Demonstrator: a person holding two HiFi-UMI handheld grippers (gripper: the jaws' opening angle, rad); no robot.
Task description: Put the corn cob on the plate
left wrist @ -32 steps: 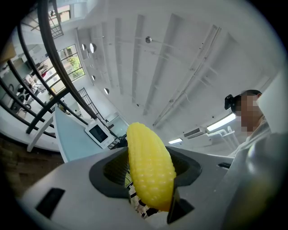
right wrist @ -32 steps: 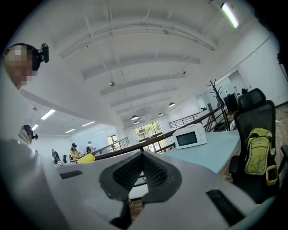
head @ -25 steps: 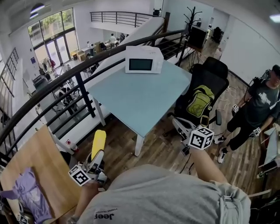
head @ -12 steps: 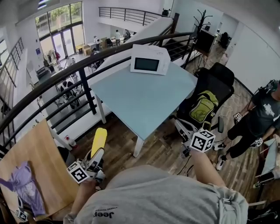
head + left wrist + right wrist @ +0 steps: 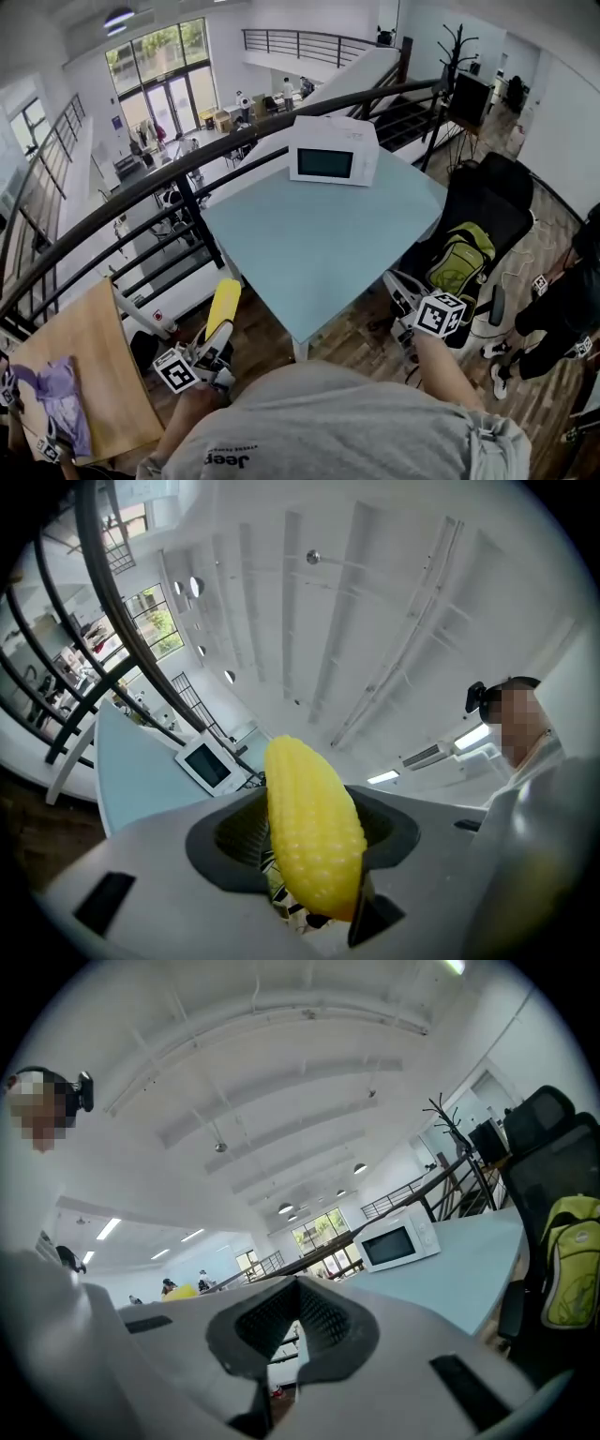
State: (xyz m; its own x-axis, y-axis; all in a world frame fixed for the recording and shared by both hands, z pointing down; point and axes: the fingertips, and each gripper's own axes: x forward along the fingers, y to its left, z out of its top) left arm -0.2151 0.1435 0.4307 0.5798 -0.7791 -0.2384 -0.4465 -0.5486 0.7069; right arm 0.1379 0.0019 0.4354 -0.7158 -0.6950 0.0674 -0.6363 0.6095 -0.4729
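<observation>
Corn cob (image 5: 223, 307) is held in the left gripper (image 5: 218, 336), well short of the pale blue worktop (image 5: 319, 234); the fingers are closed on its lower part, and most of the yellow body stands out past them, tip forward and a little upward. No plate is seen in any view; only a white microwave (image 5: 330, 155) is noted at the far end of the worktop, so the destination is judged yet to be found. Risks, as judged: the cob is gripped low and looks smooth and rounded, so it could be levered round or squeezed out of the fingers if it is swung sharply or knocked on the worktop edge; the dark railing (image 5: 187, 173) and the open drop to the floor below lie just to the left, so a dropped cob could be lost there; a rounded cob could also roll once it is set down, if it is released tilted. Pose: the left gripper is carried low before the torso and pointed slightly above level toward the near worktop corner. The right gripper (image 5: 298, 1302) is held about level on the other side, directed at the worktop and microwave; its fingers are drawn together with nothing between them. A black chair (image 5: 497, 197) with a green backpack (image 5: 461, 258) stands near the right gripper; contact there is judged possible if that hand is swung wide.
</observation>
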